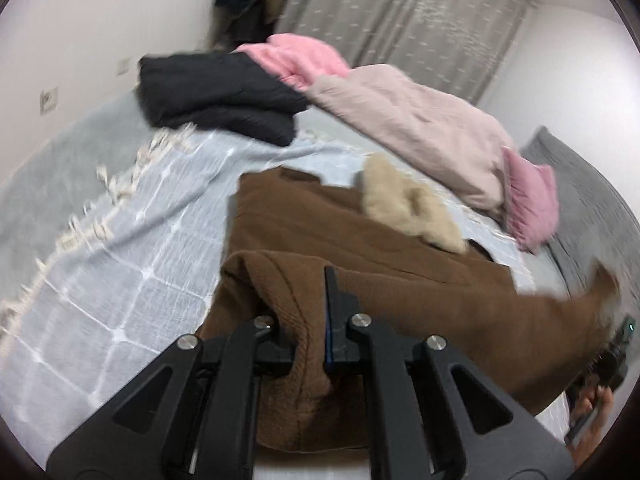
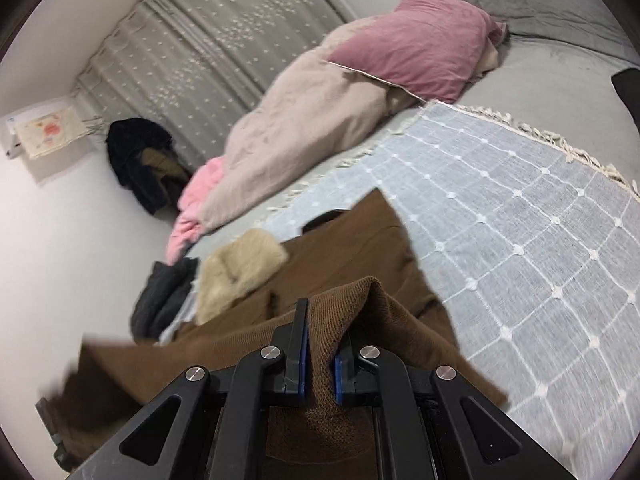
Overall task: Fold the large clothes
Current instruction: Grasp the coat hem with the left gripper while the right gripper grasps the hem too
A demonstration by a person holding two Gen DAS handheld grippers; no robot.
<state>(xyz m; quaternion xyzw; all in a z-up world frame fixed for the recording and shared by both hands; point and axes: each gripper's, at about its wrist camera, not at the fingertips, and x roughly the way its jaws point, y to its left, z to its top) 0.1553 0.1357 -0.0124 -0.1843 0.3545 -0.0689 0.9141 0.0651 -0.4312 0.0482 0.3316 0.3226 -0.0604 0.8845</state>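
1. Left tongs (image 1: 308, 320): pinching a bunched fold of the brown knit garment (image 1: 400, 248).
2. Right tongs (image 2: 320, 344): pinching another fold of the same garment.
3. Garment location: partly lifted over the pale blue checked throw (image 1: 132, 240) on the bed, its cream fur trim (image 1: 404, 204) lying flat.

Coat (image 1: 360, 240) apparently atop throw (image 1: 132, 240)

Brown knit garment (image 1: 360, 248) lies rumpled on the bed, near edge lifted.
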